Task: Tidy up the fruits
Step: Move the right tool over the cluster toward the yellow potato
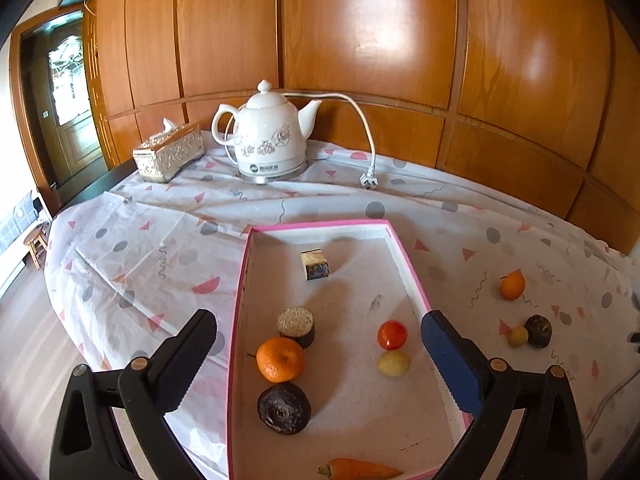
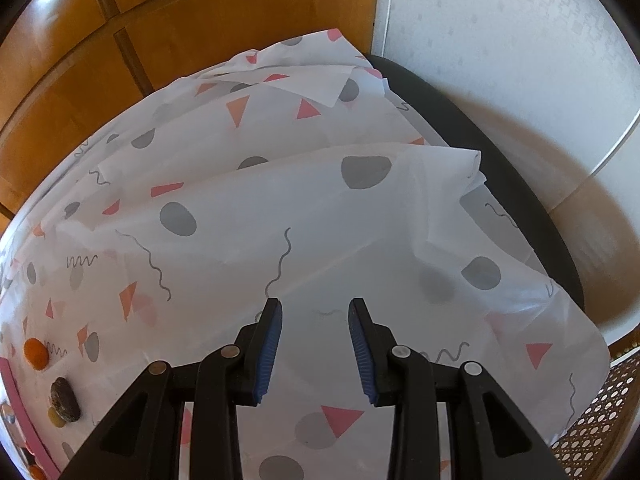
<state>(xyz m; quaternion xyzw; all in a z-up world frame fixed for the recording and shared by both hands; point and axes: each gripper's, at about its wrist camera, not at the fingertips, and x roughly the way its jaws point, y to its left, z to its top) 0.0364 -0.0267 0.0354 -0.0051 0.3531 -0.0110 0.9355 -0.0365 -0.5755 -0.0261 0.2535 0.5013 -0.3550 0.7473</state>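
A pink-rimmed white tray (image 1: 404,264) lies on the patterned tablecloth. In it are a mandarin (image 1: 280,360), a dark round fruit (image 1: 283,408), a red tomato (image 1: 392,334), a small yellow fruit (image 1: 394,363), a carrot (image 1: 360,470) and two brown blocks (image 1: 296,326). My left gripper (image 1: 318,318) hovers over the tray's near half, open wide, with nothing between its fingers. To the right of the tray lie an orange (image 1: 512,285), a dark fruit (image 1: 538,330) and a small yellow fruit (image 1: 518,336). My right gripper (image 2: 314,304) points down at bare cloth, jaws apart and empty, with that orange (image 2: 36,353) far to its left.
A white kettle (image 1: 272,136) with its cord and plug (image 1: 368,180) stands at the back, and a tissue box (image 1: 168,152) is to its left. Wood panelling backs the table. The cloth folds over the table's dark right edge (image 2: 500,152); a wicker seat (image 2: 592,420) shows below.
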